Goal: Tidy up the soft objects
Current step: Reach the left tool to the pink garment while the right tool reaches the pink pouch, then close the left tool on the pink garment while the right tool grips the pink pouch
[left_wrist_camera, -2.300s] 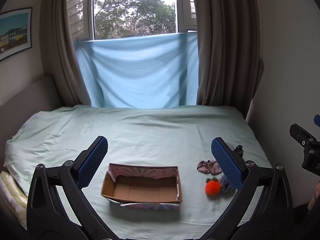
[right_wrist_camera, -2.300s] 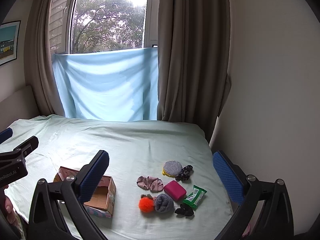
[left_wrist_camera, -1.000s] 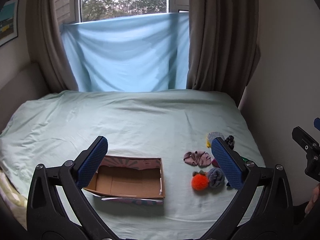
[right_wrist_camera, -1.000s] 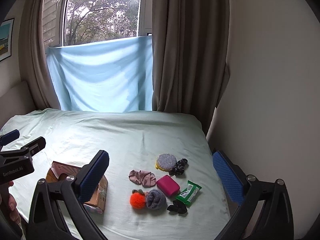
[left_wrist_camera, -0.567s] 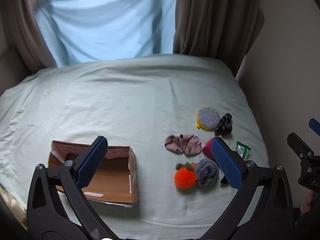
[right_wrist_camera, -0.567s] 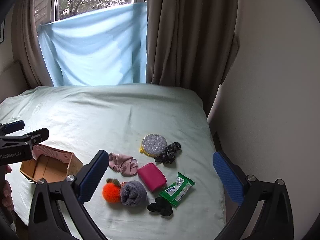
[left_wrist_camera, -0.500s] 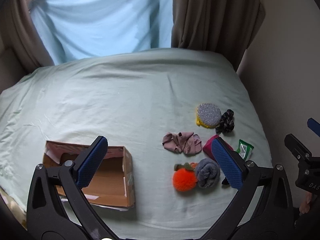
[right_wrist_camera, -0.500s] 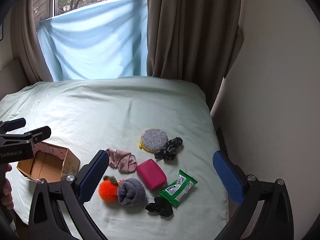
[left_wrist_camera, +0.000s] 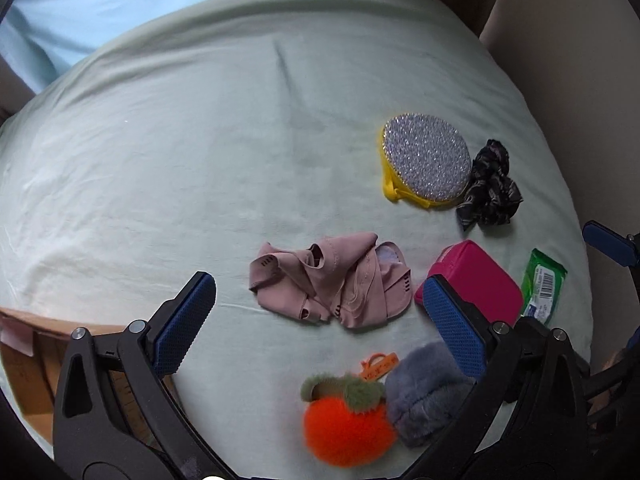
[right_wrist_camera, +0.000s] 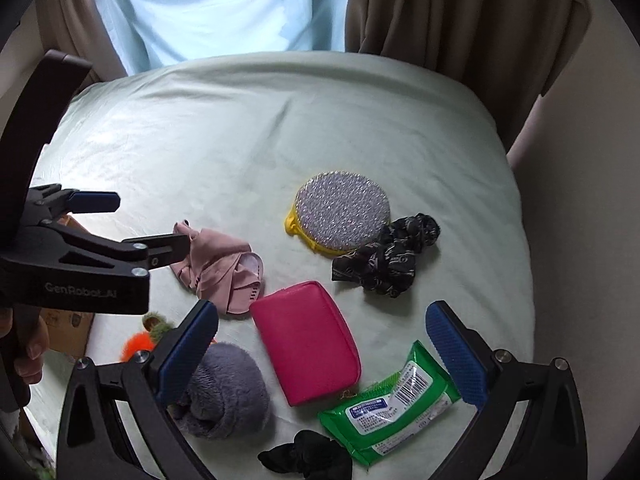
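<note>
Soft things lie on the pale green bed sheet [left_wrist_camera: 180,160]: a crumpled pink cloth [left_wrist_camera: 332,280] [right_wrist_camera: 224,272], an orange pom-pom [left_wrist_camera: 344,432] [right_wrist_camera: 138,342], a grey fluffy roll [left_wrist_camera: 424,396] [right_wrist_camera: 224,392], a magenta pouch [left_wrist_camera: 476,280] [right_wrist_camera: 308,340], a glittery round sponge [left_wrist_camera: 426,162] [right_wrist_camera: 342,210], a dark patterned scrunchie [left_wrist_camera: 488,192] [right_wrist_camera: 388,256], a black scrunchie [right_wrist_camera: 308,460] and a green wipes pack [left_wrist_camera: 542,286] [right_wrist_camera: 388,404]. My left gripper [left_wrist_camera: 320,324] [right_wrist_camera: 136,224] is open, low over the pink cloth. My right gripper [right_wrist_camera: 320,356] is open above the pouch.
An open cardboard box [left_wrist_camera: 24,356] [right_wrist_camera: 66,332] sits on the bed's left side. A beige wall [right_wrist_camera: 580,200] runs along the bed's right edge. Brown curtains [right_wrist_camera: 460,20] and a light blue cloth [right_wrist_camera: 224,12] hang behind the bed.
Both grippers have moved down and forward toward the pile of soft things, which now looks much larger. The left gripper has come close over the pink cloth. Both jaws stay open.
</note>
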Demonstrator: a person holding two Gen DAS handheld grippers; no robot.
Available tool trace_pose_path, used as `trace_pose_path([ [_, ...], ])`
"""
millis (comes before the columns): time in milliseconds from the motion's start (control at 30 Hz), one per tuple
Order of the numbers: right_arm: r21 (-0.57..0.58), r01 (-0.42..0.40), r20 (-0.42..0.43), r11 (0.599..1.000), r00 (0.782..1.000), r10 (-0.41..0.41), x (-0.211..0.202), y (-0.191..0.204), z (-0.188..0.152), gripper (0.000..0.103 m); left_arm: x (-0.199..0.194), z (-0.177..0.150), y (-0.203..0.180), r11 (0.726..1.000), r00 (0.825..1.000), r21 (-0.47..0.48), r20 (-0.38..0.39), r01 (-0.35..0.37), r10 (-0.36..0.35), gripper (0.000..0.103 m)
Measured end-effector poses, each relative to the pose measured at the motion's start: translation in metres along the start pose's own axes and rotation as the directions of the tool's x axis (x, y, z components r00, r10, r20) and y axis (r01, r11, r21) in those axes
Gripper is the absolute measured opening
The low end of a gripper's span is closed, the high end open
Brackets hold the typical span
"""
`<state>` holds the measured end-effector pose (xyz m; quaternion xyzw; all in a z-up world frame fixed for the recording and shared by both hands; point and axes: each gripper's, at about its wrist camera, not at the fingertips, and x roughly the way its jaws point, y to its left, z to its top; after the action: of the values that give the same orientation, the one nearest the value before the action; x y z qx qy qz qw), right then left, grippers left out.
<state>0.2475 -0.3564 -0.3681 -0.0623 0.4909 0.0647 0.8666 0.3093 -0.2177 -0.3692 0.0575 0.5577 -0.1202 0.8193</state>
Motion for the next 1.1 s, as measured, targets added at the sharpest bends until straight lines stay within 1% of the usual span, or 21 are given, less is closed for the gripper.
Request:
trace_pose_path([
  [100, -0.022, -0.036, -0.04, 0.999, 0.999, 0.035, 0.028, 0.0, -0.005, 0.103, 0.035, -0.001, -0.004, 1.0, 0.999, 0.02, -0.045, 0.003, -0.002, 0.102],
  [200, -0.038, -0.074, -0.069, 0.997, 0.995, 0.071, 0.051, 0.001, -0.01, 0.103, 0.061, -0.003, -0.002, 1.0, 0.996, 0.019, -0.087, 0.009, -0.007, 0.102],
  [300, -0.047, -0.09, -0.098, 0.995, 0.992, 0.085, 0.068, 0.002, -0.014, 0.103, 0.08, -0.005, -0.002, 1.0, 0.993, 0.023, -0.115, 0.018, -0.015, 0.102],
  [400, -0.055, -0.098, -0.117, 0.994, 0.989, 0.091, 0.082, 0.002, -0.017, 0.103, 0.092, -0.01, -0.007, 0.998, 0.991, 0.058, -0.134, 0.029, -0.021, 0.1],
  [433, -0.057, -0.102, -0.122, 0.993, 0.988, 0.095, 0.085, 0.002, -0.019, 0.102, 0.095, -0.011, -0.01, 0.997, 0.99, 0.073, -0.138, 0.031, -0.021, 0.095],
  [467, -0.06, -0.115, -0.133, 0.992, 0.985, 0.106, 0.088, 0.002, -0.021, 0.096, 0.098, -0.012, -0.013, 0.996, 0.989, 0.081, -0.144, 0.034, -0.022, 0.091],
  [500, -0.06, -0.123, -0.142, 0.991, 0.983, 0.114, 0.09, 0.003, -0.022, 0.087, 0.102, -0.013, -0.015, 0.995, 0.988, 0.09, -0.153, 0.033, -0.019, 0.09],
  [533, -0.059, -0.129, -0.156, 0.99, 0.981, 0.119, 0.092, 0.004, -0.024, 0.083, 0.103, -0.013, -0.017, 0.995, 0.988, 0.099, -0.153, 0.03, -0.014, 0.086],
  [567, -0.061, -0.118, -0.16, 0.991, 0.981, 0.107, 0.093, 0.003, -0.025, 0.078, 0.103, -0.013, -0.019, 0.994, 0.989, 0.106, -0.148, 0.028, -0.012, 0.077],
  [600, -0.06, -0.114, -0.157, 0.992, 0.982, 0.103, 0.093, 0.003, -0.025, 0.075, 0.103, -0.013, -0.021, 0.993, 0.989, 0.11, -0.147, 0.033, -0.017, 0.071],
  [633, -0.055, -0.116, -0.157, 0.992, 0.982, 0.106, 0.093, 0.001, -0.025, 0.073, 0.101, -0.013, -0.022, 0.993, 0.989, 0.113, -0.145, 0.041, -0.024, 0.06],
  [667, -0.047, -0.115, -0.157, 0.992, 0.982, 0.106, 0.092, 0.0, -0.025, 0.07, 0.099, -0.013, -0.025, 0.992, 0.99, 0.119, -0.139, 0.045, -0.029, 0.053],
  [767, -0.039, -0.105, -0.158, 0.994, 0.983, 0.098, 0.091, -0.001, -0.024, 0.064, 0.096, -0.015, -0.033, 0.987, 0.992, 0.155, -0.127, 0.038, -0.018, 0.04],
  [867, -0.045, -0.088, -0.152, 0.995, 0.985, 0.081, 0.085, 0.002, -0.026, 0.056, 0.094, -0.015, -0.034, 0.986, 0.992, 0.162, -0.126, 0.037, -0.017, 0.033],
  [1000, -0.029, -0.072, -0.145, 0.997, 0.987, 0.067, 0.079, 0.005, -0.027, 0.046, 0.086, -0.013, -0.03, 0.987, 0.992, 0.157, -0.12, 0.044, -0.025, 0.027],
  [1100, 0.005, -0.058, -0.134, 0.998, 0.989, 0.058, 0.068, 0.0, -0.023, 0.044, 0.07, -0.008, -0.032, 0.985, 0.995, 0.164, -0.099, 0.044, -0.028, 0.027],
])
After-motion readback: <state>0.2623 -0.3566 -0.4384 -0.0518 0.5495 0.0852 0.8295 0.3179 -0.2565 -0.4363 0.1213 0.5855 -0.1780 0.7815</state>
